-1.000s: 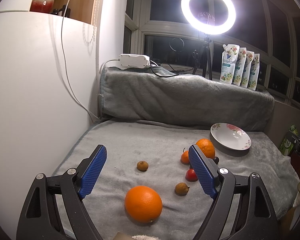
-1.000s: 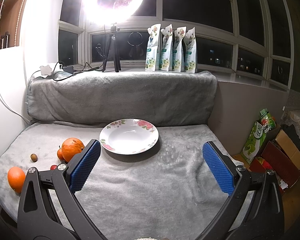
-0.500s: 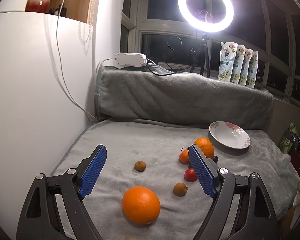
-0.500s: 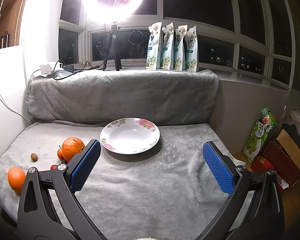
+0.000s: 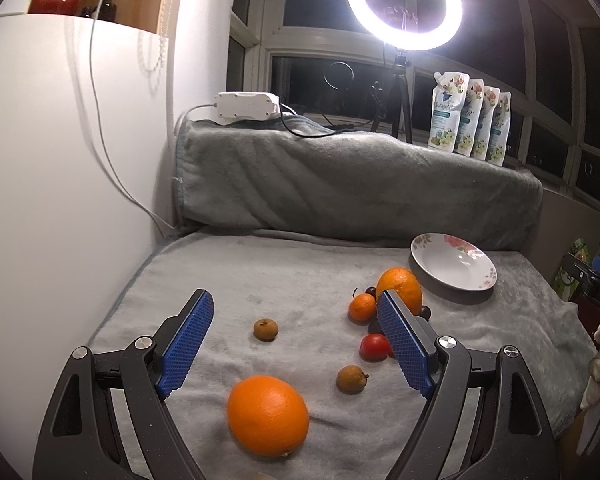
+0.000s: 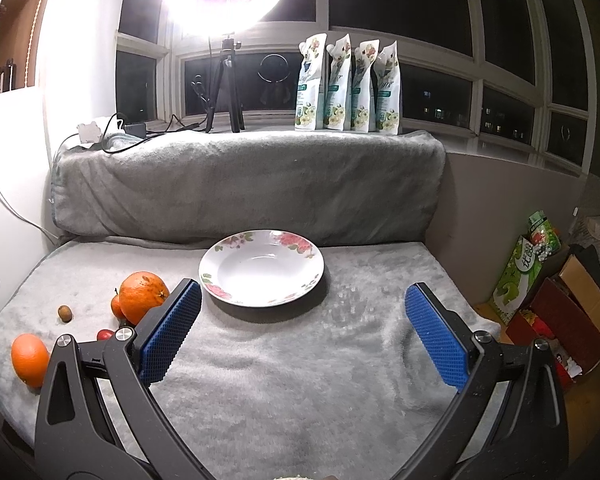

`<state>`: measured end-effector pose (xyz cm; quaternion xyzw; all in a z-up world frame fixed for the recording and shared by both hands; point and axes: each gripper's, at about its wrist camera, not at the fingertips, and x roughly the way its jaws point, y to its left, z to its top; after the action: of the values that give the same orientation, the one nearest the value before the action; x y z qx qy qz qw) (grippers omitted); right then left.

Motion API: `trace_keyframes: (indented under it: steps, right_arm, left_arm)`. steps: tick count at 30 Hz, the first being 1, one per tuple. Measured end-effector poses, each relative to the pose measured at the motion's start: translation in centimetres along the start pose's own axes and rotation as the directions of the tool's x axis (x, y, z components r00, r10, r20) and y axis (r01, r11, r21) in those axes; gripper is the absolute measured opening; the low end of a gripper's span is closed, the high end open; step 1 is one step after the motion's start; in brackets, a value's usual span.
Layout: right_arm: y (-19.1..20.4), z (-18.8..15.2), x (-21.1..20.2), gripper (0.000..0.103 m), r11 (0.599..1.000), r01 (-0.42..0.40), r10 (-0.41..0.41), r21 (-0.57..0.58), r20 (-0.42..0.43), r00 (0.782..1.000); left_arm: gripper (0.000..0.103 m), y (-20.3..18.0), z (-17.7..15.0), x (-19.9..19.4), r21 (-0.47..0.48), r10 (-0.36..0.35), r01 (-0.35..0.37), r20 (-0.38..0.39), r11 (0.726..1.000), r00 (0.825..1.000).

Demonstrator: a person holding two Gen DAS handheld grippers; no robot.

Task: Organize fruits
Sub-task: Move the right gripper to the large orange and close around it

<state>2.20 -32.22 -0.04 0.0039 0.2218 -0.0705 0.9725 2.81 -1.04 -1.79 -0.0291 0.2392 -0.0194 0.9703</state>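
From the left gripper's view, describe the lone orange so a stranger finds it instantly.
Start at the grey blanket, then look to its near edge, away from the floral plate. The big orange lies alone there, apart from the fruit cluster, larger than the brown longans nearby.

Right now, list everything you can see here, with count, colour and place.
Large round oranges: two, orange; one nearest, one by the plate.
Small mandarin: one, orange; left of the far orange.
Brown longans: two; mid blanket.
Red tomato: one; near the cluster.
Dark grapes: a few, partly hidden.
Floral white plate: one, holds nothing; blanket's back.
Grey fleece blanket: one; covers the surface.
Ring light: one, white; windowsill.
Refill pouches: four, white; windowsill.
Left gripper: open, over fruit.
Right gripper: open, facing plate.
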Motion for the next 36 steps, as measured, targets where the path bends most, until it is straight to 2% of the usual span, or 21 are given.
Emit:
trace_keyframes:
  steps: [9, 13, 16, 20, 23, 25, 27, 36]
  right_arm:
    - [-0.1, 0.0, 2.0, 0.103, 0.999, -0.047, 0.048, 0.012, -0.041, 0.998]
    - [-0.2, 0.0, 3.3, 0.103, 0.993, -0.113, 0.116, 0.039, -0.075, 0.99]
    - [0.1, 0.1, 4.3, 0.103, 0.981, -0.184, 0.189, 0.061, -0.1, 0.977]
    - [1.0, 0.2, 6.0, 0.103, 0.949, -0.301, 0.311, 0.088, -0.144, 0.939]
    - [1.9, 0.1, 7.4, 0.103, 0.931, -0.354, 0.365, 0.093, -0.179, 0.914]
    - [2.5, 0.1, 8.7, 0.103, 0.906, -0.406, 0.424, 0.123, -0.219, 0.879]
    - [2.9, 0.1, 9.6, 0.103, 0.887, -0.439, 0.462, 0.145, -0.242, 0.853]
    - [5.0, 1.1, 13.0, 0.103, 0.824, -0.534, 0.566, 0.19, -0.31, 0.763]
  left_arm:
    - [0.084, -0.5, -0.1, 2.0, -0.003, -0.053, 0.053, -0.049, 0.999, 0.997]
    - [0.084, -0.6, -0.3, 3.0, -0.013, -0.085, 0.084, -0.08, 0.996, 0.993]
    - [0.084, -1.0, -0.3, 3.7, -0.019, -0.109, 0.108, -0.098, 0.994, 0.989]
    - [0.084, -1.4, -0.5, 4.8, -0.047, -0.168, 0.164, -0.133, 0.985, 0.977]
    - [0.084, -2.0, -0.7, 5.8, -0.056, -0.196, 0.19, -0.154, 0.98, 0.968]
    - [0.084, -2.6, -0.9, 6.4, -0.066, -0.226, 0.218, -0.174, 0.974, 0.958]
    - [0.084, -3.1, -1.1, 6.9, -0.065, -0.242, 0.234, -0.185, 0.97, 0.952]
    - [0.084, -4.4, -1.7, 9.3, -0.081, -0.29, 0.279, -0.244, 0.957, 0.925]
